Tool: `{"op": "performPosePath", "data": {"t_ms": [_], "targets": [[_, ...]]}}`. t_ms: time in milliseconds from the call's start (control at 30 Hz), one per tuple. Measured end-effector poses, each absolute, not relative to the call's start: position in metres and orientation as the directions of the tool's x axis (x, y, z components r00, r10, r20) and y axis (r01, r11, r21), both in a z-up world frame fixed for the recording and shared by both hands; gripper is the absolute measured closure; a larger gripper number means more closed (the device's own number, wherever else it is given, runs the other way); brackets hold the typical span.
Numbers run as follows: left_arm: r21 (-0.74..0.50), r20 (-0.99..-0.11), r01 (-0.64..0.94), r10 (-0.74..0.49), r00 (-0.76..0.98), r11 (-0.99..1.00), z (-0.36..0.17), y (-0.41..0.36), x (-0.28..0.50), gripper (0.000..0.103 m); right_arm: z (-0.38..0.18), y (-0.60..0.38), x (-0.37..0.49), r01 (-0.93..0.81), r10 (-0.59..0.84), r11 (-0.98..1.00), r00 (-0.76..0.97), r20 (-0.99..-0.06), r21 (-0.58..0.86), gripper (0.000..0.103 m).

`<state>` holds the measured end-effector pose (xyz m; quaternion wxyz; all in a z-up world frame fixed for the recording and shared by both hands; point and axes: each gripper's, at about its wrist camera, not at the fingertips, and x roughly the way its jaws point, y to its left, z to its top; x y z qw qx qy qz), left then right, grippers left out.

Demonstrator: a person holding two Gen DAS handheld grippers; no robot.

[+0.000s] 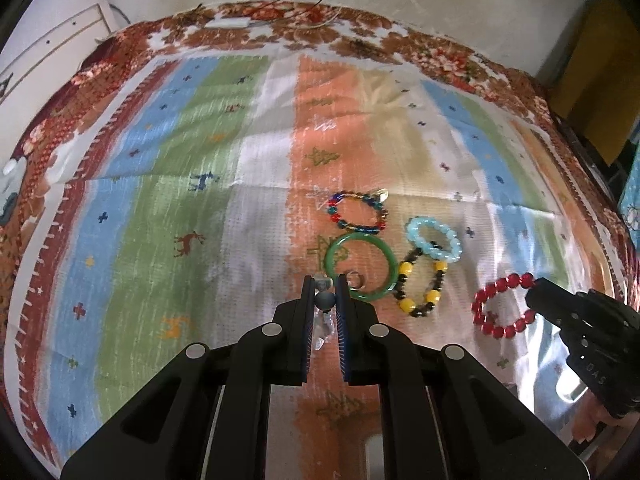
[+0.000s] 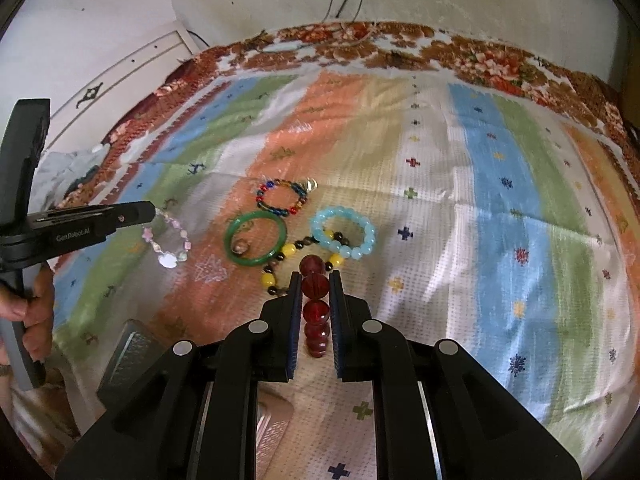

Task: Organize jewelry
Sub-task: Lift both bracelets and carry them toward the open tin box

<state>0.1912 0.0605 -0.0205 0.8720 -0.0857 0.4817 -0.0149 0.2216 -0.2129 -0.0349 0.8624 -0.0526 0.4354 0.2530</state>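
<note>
Left gripper point(image 1: 325, 286): jaws nearly closed on a pale pink-and-clear bead bracelet point(image 2: 168, 242), lifted off the striped cloth point(image 1: 180, 200). On the cloth, left to right: green bangle point(image 1: 361, 267) with a small ring point(image 1: 355, 279) inside it, multicolour bracelet point(image 1: 357, 212), yellow-black bracelet point(image 1: 420, 286), light-blue bracelet point(image 1: 433, 238). Right gripper point(image 2: 315, 280): jaws nearly closed on a red bead bracelet point(image 2: 316, 308), raised.

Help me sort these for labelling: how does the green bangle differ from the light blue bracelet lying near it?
The green bangle is one smooth solid ring; the light blue bracelet is a string of round beads. The bangle is deep green, the bracelet pale and milky. The bangle has a small ring lying inside it; the bracelet overlaps a yellow and black bracelet. Both lie flat on the striped cloth, unheld.
</note>
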Motion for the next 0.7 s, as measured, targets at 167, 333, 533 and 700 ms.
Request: {"op": "performPosePath", "data": {"t_ms": [167, 333, 533, 700], "targets": [[-0.163, -0.817, -0.014, -0.127, 0.563, 0.986, -0.008, 0.05, 0.181, 0.093, -0.025, -0.214, 0.213, -0.494, 0.412, 0.859, 0.517, -0.751, 0.131, 0.089], [-0.176, -0.799, 0.007, -0.147, 0.584, 0.984, 0.001, 0.043, 0.177, 0.093, -0.021, -0.214, 0.206, -0.506, 0.429, 0.852, 0.528, -0.732, 0.135, 0.089], [-0.18, -0.768, 0.038, -0.164, 0.619, 0.983, 0.016, 0.033, 0.165, 0.093, -0.01, -0.214, 0.194, -0.514, 0.443, 0.849, 0.558, -0.702, 0.127, 0.089], [-0.201, -0.743, 0.068, -0.197, 0.639, 0.977, 0.025, 0.028, 0.15, 0.093, -0.002, -0.211, 0.185, -0.543, 0.469, 0.831, 0.565, -0.679, 0.122, 0.089]]}}
